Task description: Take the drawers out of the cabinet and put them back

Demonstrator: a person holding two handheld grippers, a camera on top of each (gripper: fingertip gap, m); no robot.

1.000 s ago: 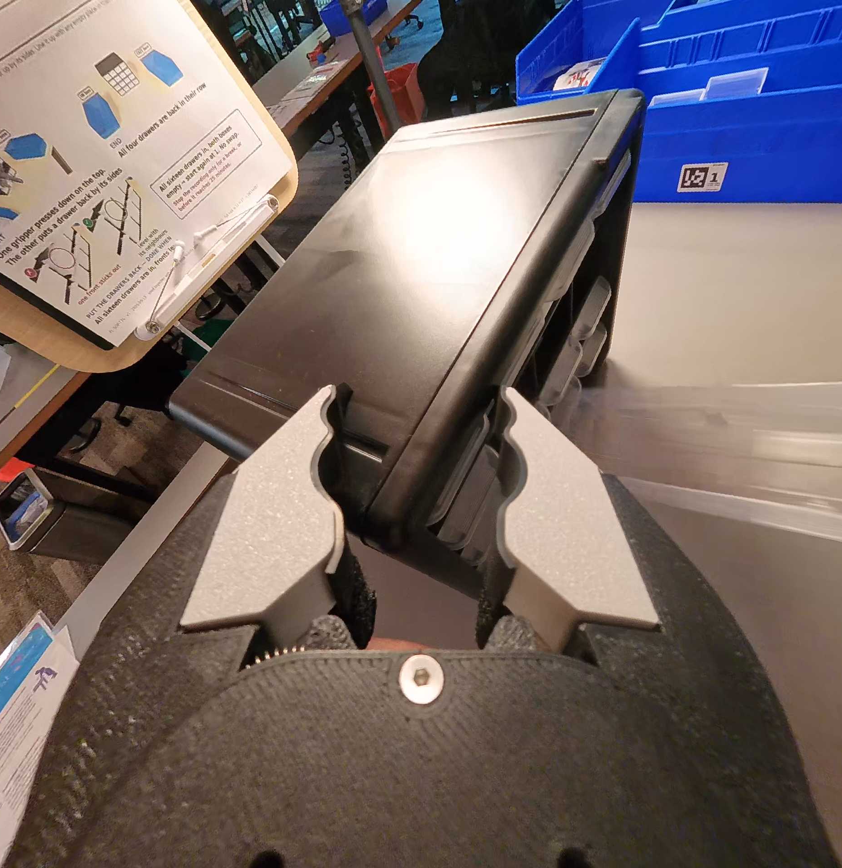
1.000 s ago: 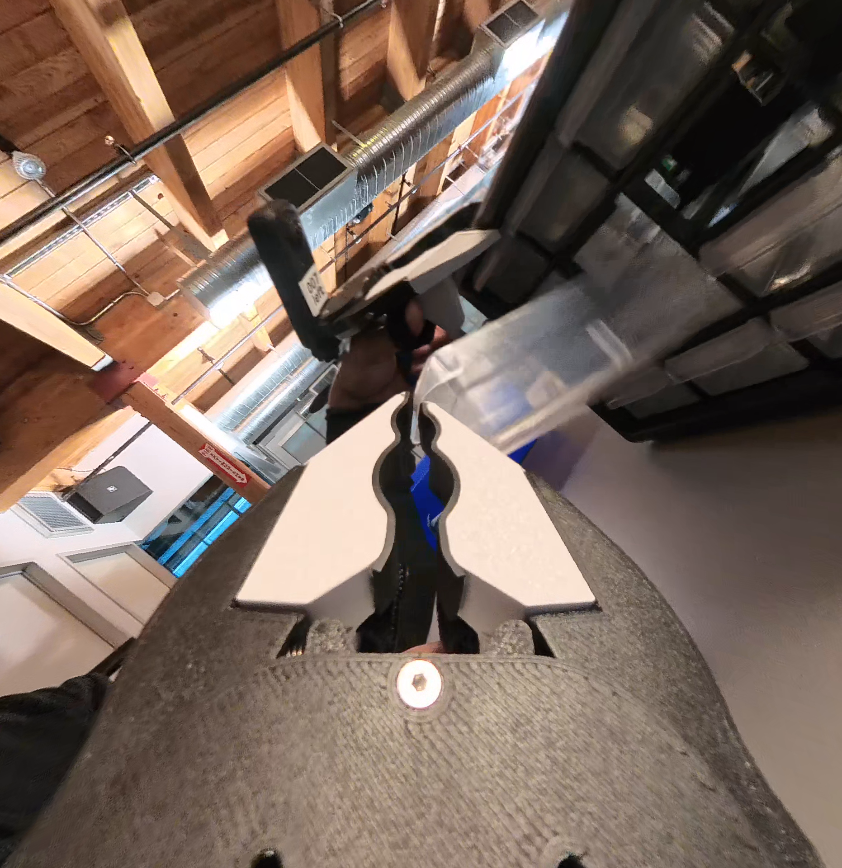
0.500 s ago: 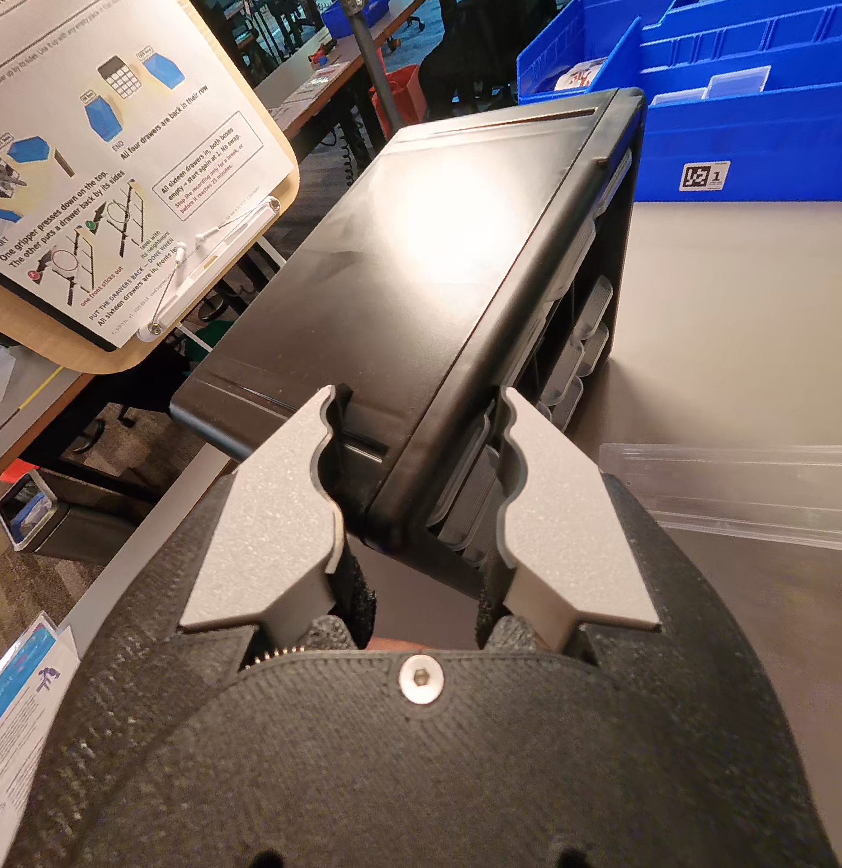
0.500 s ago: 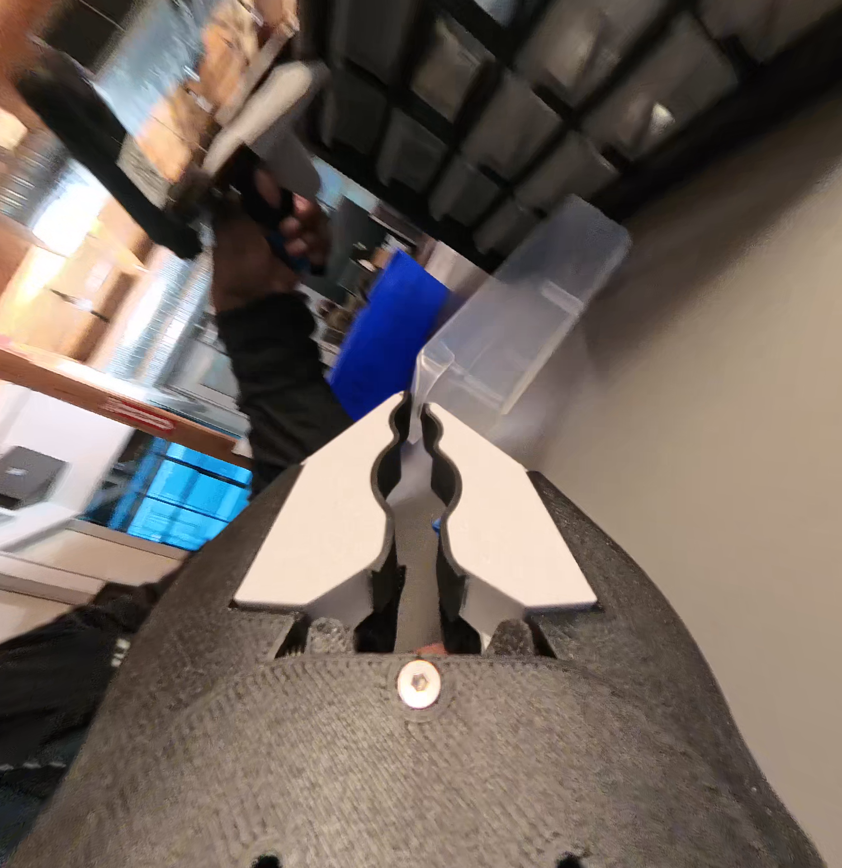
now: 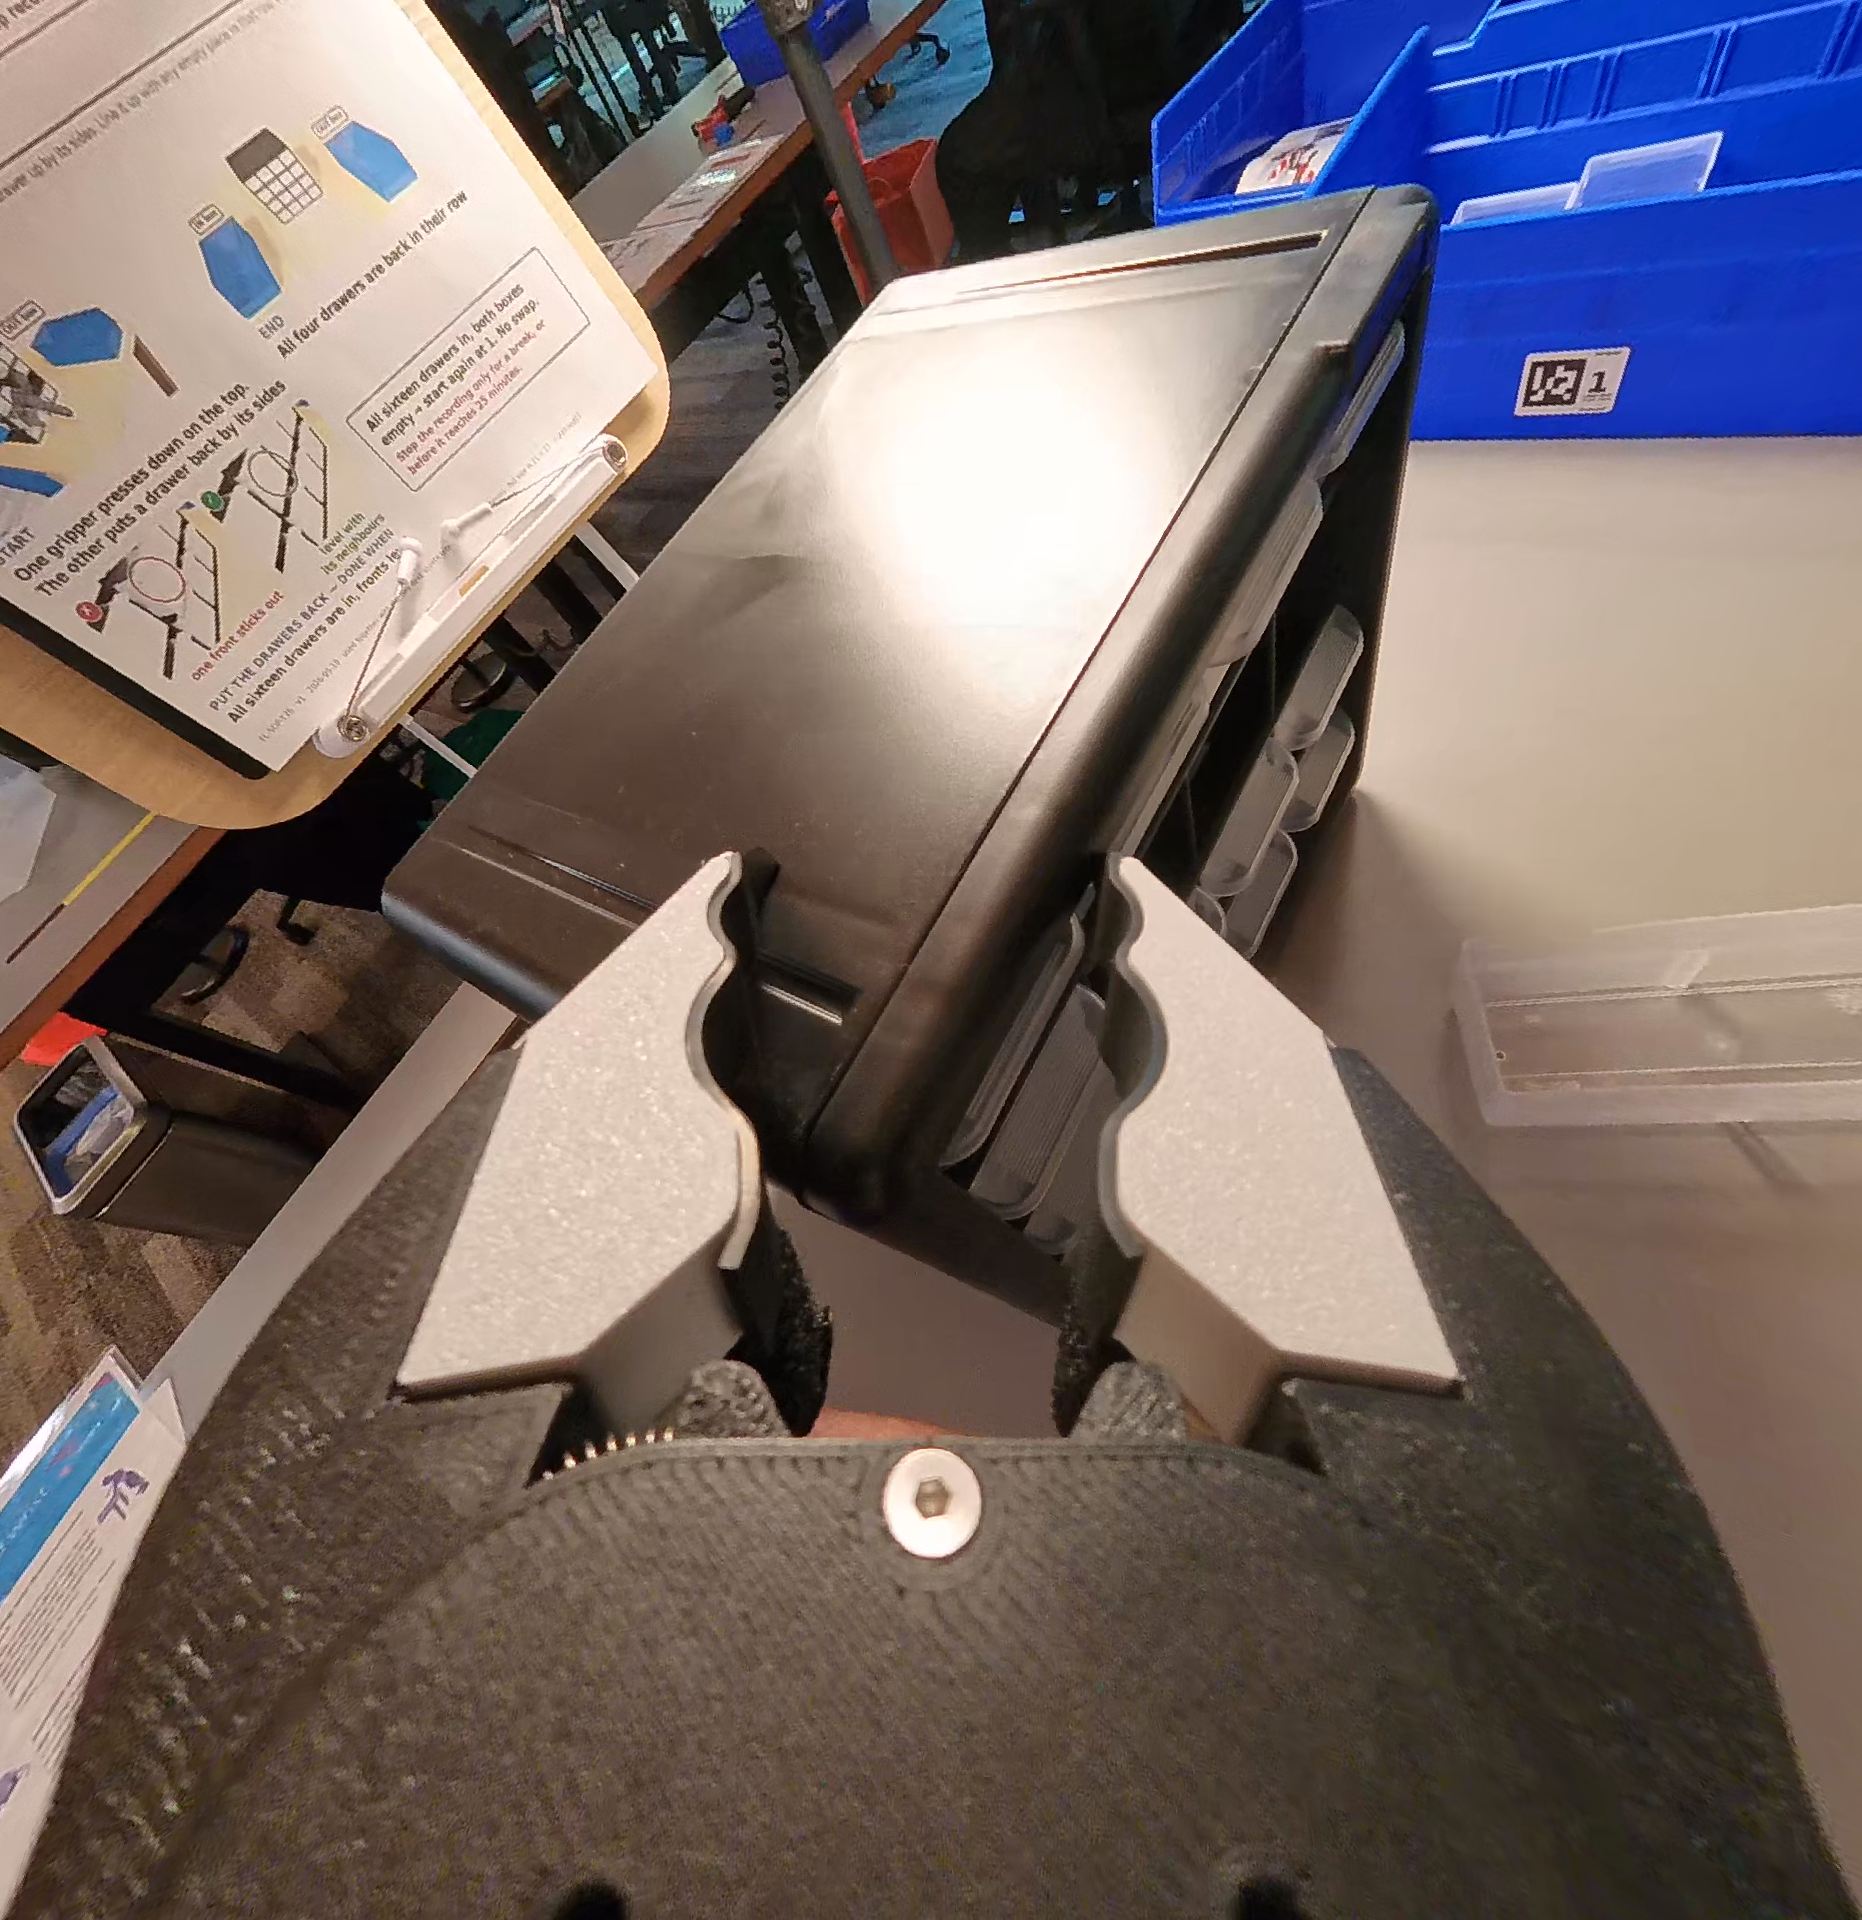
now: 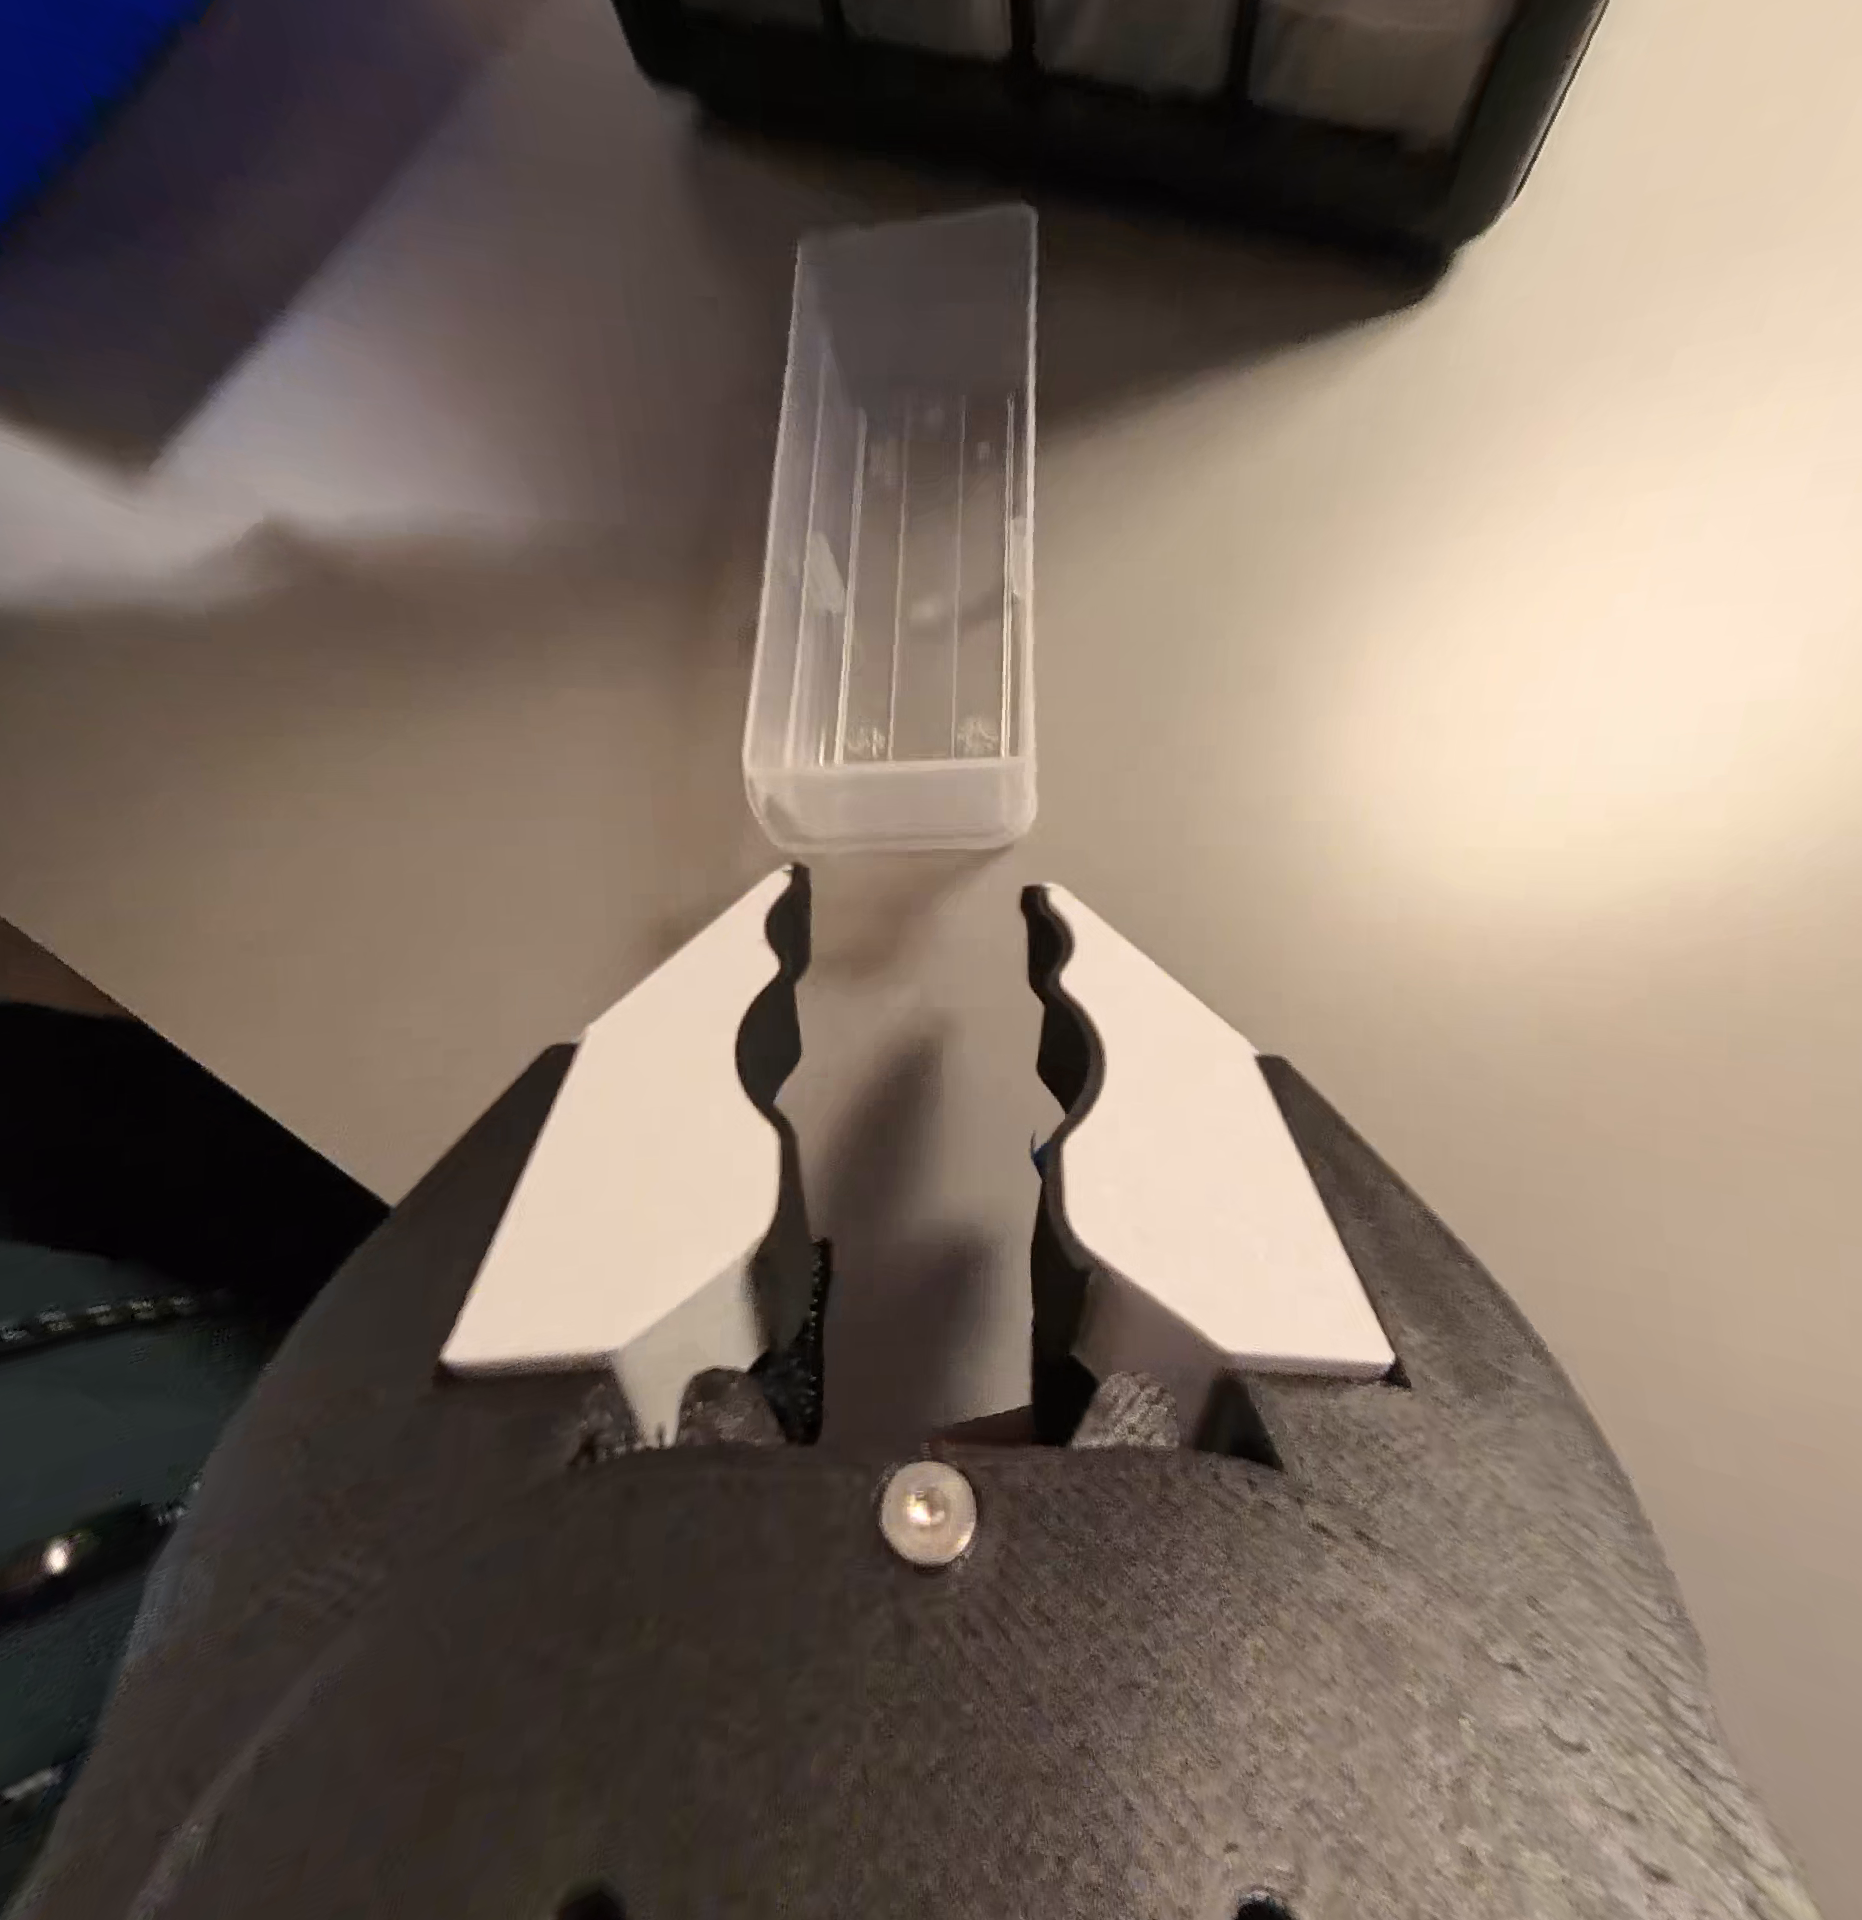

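Right gripper (image 6: 911, 899) jaws parted, empty, just short of clear plastic drawer (image 6: 901, 582) lying on grey table (image 6: 1426, 623). Left gripper (image 5: 922, 883) wide open, straddling black plastic cabinet (image 5: 906, 582) top edge. Best: retreat straight, avoid nudging drawer.

Our left gripper (image 5: 925, 883) stands with its jaws spread wide, the fingers (image 5: 615, 1091) straddling a black edge, and we cannot tell whether the pads press on it. Our right gripper (image 6: 914, 899) points forward and down with its jaws parted and nothing between its fingers (image 6: 688, 1091).
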